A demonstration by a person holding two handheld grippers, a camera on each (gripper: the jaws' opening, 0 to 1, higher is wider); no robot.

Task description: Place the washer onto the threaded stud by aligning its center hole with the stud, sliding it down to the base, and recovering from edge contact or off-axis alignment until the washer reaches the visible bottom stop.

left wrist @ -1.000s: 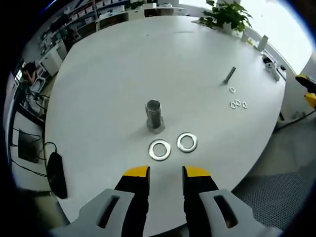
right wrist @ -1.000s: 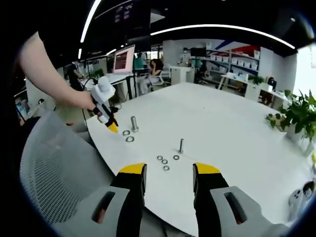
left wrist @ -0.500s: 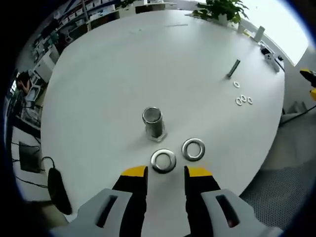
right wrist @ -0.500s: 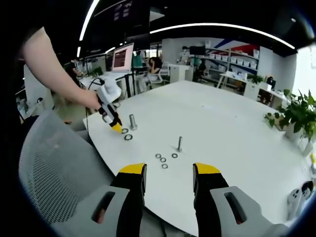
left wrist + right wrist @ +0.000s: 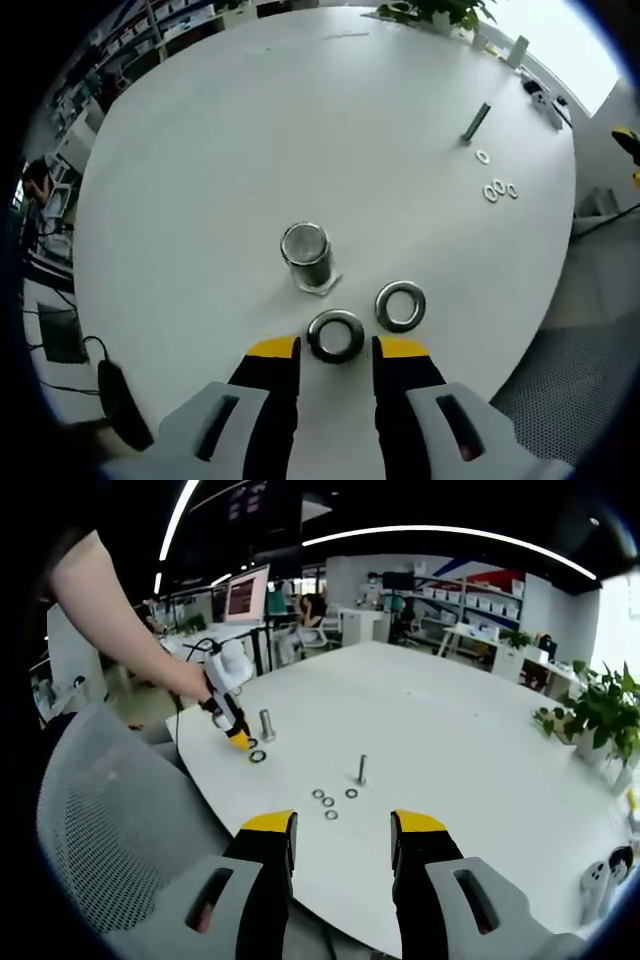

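While lining up for the pick, hovers low over the white table (image 5: 200,150), left gripper (image 5: 336,350) spread open with nothing held. Sits right between the yellow tips, the near washer (image 5: 335,336), flat on the table, so a squeeze looks like the likely next beat. Lies just beside it to the right, a 2nd washer (image 5: 400,306), flat too. Stands upright just beyond both, the big threaded stud (image 5: 306,255), head down as a base, top end bare: no washer on it yet.

Over on the far side: a thinner bolt (image 5: 476,122) with 4 small washers (image 5: 497,187) near it.

Hangs back well apart from all that, right gripper (image 5: 340,835), jaws apart and empty, looking on while the left gripper (image 5: 238,740) touches down by the stud (image 5: 266,724).
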